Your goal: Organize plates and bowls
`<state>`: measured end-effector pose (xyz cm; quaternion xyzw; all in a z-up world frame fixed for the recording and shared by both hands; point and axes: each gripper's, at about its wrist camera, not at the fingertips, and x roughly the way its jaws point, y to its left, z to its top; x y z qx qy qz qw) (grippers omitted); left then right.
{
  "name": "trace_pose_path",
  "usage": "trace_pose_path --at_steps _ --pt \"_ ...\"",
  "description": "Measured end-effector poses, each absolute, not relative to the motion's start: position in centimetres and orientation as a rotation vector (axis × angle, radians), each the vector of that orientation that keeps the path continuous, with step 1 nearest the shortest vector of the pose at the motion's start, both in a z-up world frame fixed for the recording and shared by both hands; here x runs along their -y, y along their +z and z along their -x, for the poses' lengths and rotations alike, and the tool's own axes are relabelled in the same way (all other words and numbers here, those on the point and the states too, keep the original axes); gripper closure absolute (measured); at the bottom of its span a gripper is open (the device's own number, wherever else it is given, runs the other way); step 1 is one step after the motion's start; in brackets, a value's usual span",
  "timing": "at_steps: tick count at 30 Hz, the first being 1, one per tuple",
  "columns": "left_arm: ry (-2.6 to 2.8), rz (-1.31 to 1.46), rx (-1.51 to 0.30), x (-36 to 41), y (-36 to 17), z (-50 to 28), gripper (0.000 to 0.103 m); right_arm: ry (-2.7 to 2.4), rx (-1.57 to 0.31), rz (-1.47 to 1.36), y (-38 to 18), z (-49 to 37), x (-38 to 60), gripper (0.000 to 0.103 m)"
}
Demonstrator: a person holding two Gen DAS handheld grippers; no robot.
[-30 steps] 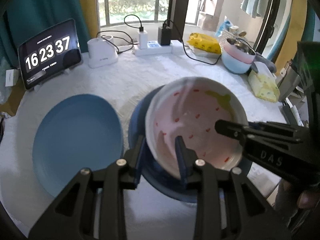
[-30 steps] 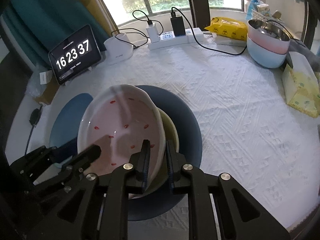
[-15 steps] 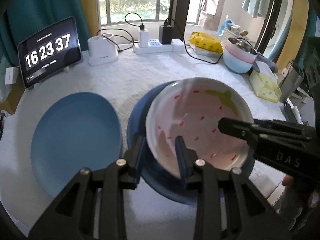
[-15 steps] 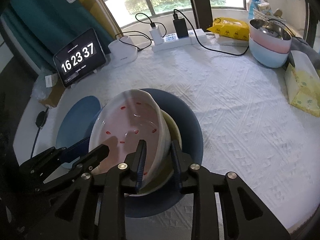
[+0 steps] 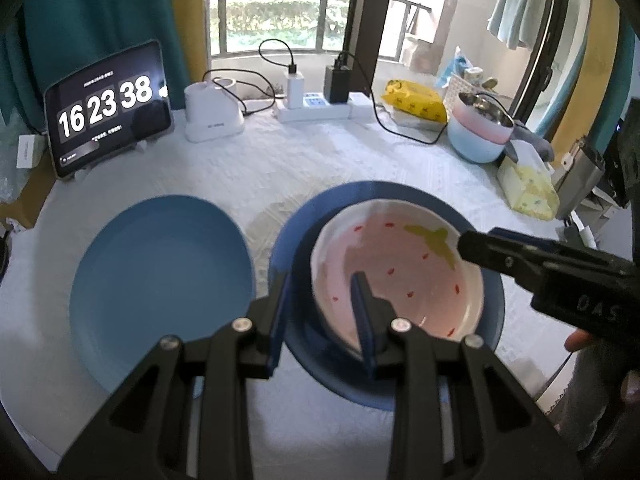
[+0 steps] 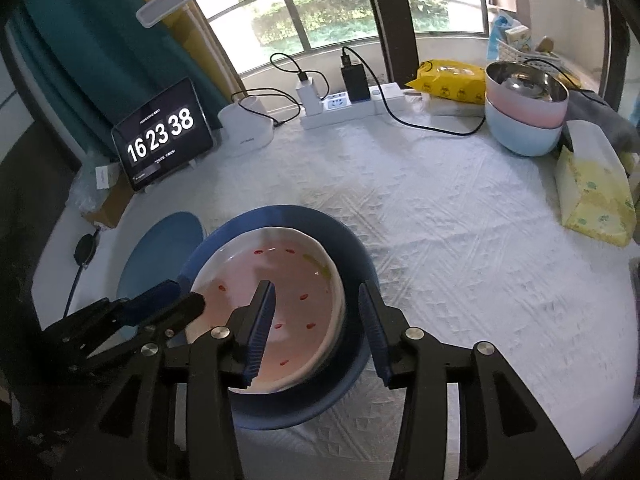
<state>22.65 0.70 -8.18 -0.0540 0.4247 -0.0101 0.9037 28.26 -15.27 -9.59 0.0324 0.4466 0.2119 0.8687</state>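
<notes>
The strawberry-patterned bowl (image 5: 400,272) now sits nested in the dark blue bowl (image 5: 384,384), low and right of centre in the left wrist view. A light blue plate (image 5: 160,280) lies just beside them at lower left on the white-clothed desk (image 6: 460,240).

The right tongs (image 6: 316,332) have just been opening: their jaws stand well apart, straddling the patterned bowl's near rim without pressing it, so they hold nothing. The left tongs (image 5: 320,312) straddle the opposite rim, one finger inside and one outside. There is a visible gap between the outer pad and the bowl, and I cannot tell whether the inner pad still presses.

The likely trouble is the withdrawal. If either tongs pull back with a finger inside the bowl, they could hook the rim and tip or drag the patterned bowl out of its nest. It may also be seated slightly off-centre and could rock.

The right wrist view shows the wide gap between the right jaws and both rims clearly. The left wrist view alone shows the whole light blue plate and the person's fingers (image 5: 580,340) at the right edge.
</notes>
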Motion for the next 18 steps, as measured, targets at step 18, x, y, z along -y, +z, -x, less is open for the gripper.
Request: trace_pose_path --at_steps 18 --pt "0.044 0.135 -0.851 -4.4 -7.7 -22.9 0.070 0.367 -0.908 -0.076 -9.1 -28.4 17.9 0.057"
